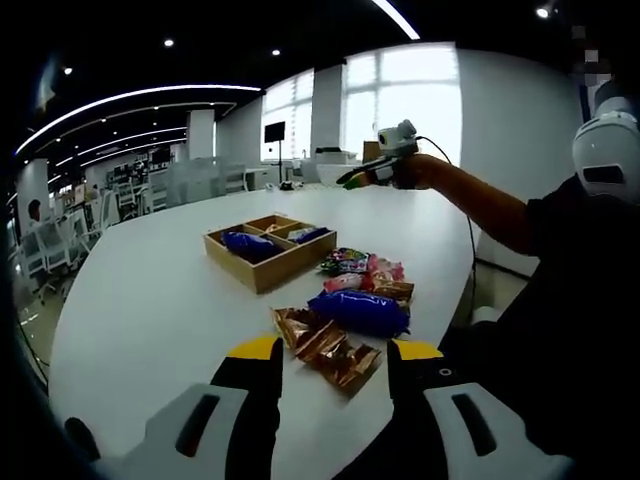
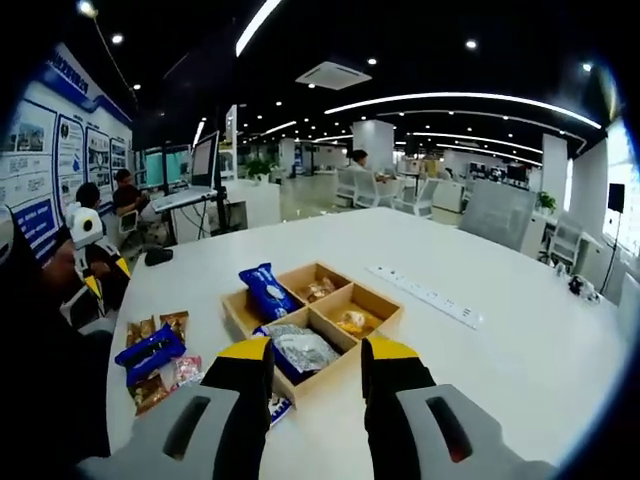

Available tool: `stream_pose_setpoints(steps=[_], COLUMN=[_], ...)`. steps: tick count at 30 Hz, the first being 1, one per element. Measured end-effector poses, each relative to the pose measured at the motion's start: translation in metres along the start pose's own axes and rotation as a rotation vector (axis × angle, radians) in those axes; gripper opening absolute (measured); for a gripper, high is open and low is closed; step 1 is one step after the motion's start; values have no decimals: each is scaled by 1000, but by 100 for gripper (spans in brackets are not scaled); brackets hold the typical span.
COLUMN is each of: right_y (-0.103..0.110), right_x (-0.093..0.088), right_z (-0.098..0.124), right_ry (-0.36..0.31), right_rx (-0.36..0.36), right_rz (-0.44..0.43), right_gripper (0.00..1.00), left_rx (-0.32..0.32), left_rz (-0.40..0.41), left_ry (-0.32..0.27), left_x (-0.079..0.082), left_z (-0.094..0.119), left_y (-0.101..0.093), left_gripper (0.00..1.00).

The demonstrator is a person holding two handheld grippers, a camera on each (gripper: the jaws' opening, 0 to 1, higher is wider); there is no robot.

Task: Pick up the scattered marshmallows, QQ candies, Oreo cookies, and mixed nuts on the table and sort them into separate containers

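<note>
Left claw [image 1: 330, 355], released, is hovering over copper nut packets [image 1: 328, 347] at 6 o'clock; right claw [image 2: 313, 362], released, is hanging above the wooden tray [image 2: 385, 300], presumably waiting.

My left gripper [image 1: 330, 362] hangs low over the near edge of the white table [image 1: 150, 290], its yellow-tipped jaws spread apart with nothing between them. My right gripper [image 2: 315, 368] is held out over the same table, jaws likewise parted and empty. In the left gripper view my right arm [image 1: 480, 205] stretches out above the table's far side, my hand [image 1: 415, 172] wrapped around that gripper's handle and lifted well clear of the tabletop.
</note>
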State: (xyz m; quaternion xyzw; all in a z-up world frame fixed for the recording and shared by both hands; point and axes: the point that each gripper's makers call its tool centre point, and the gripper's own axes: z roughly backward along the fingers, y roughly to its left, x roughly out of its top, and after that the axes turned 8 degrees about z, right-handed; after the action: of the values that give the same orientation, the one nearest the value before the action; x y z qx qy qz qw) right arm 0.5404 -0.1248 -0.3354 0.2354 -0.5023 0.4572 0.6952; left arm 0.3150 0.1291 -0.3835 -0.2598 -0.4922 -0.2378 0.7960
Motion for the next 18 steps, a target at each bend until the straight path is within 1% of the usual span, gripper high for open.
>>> stream_pose_setpoints(steps=[6, 10, 14, 18], right_y=[7, 12, 22, 30], right_x=[0, -2, -7, -7], right_z=[12, 17, 21, 25], right_ry=[-22, -27, -25, -31], right_rx=[-9, -12, -8, -6], right_rz=[9, 8, 14, 22], right_gripper=[31, 31, 31, 31], left_rx=[7, 11, 8, 14], left_rz=[6, 13, 16, 21], left_ry=[1, 2, 3, 2], left_x=[-1, -3, -3, -4], left_z=[1, 0, -1, 0], left_y=[2, 4, 3, 6], left_gripper=[47, 47, 47, 47])
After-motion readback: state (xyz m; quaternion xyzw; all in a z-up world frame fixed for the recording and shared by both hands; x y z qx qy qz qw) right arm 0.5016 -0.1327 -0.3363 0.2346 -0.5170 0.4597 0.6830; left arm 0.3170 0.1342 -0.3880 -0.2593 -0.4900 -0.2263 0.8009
